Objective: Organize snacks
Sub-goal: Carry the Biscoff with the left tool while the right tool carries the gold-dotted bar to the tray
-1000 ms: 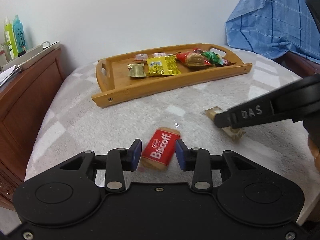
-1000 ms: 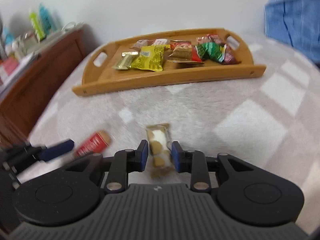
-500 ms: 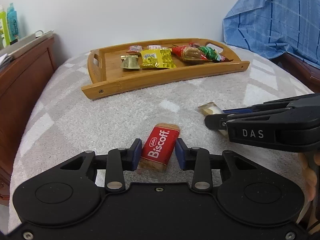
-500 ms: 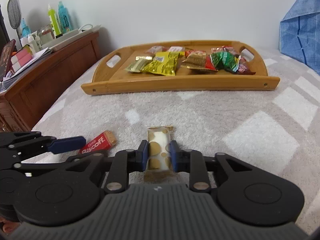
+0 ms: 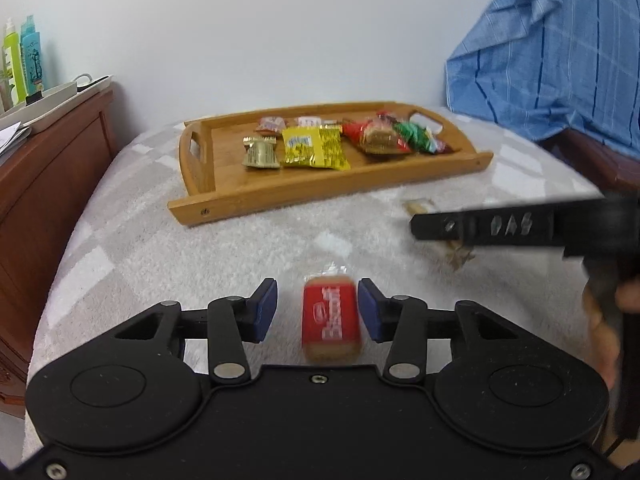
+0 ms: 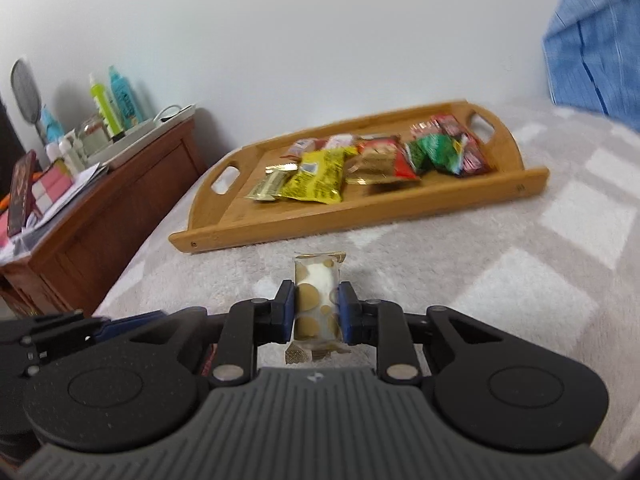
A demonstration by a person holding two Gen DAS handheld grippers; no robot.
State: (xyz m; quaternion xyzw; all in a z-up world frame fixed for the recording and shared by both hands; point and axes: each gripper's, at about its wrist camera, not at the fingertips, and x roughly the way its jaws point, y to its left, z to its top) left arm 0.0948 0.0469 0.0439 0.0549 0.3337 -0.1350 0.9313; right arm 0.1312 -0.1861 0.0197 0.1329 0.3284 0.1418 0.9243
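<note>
Your left gripper (image 5: 317, 309) stands over the grey checked blanket (image 5: 200, 256) with its jaws just having spread, the red Biscoff biscuit (image 5: 329, 322) lying between the blue pads with a gap on each side, so nothing is gripped there. Your right gripper (image 6: 313, 312) has its pads pressed on both sides of the gold-dotted white snack (image 6: 314, 300), clamped firmly. The wooden tray (image 6: 360, 216) sits well beyond on the blanket, already carrying a yellow packet (image 6: 316, 178), a green packet (image 6: 436, 152) and other wrapped snacks.
</note>
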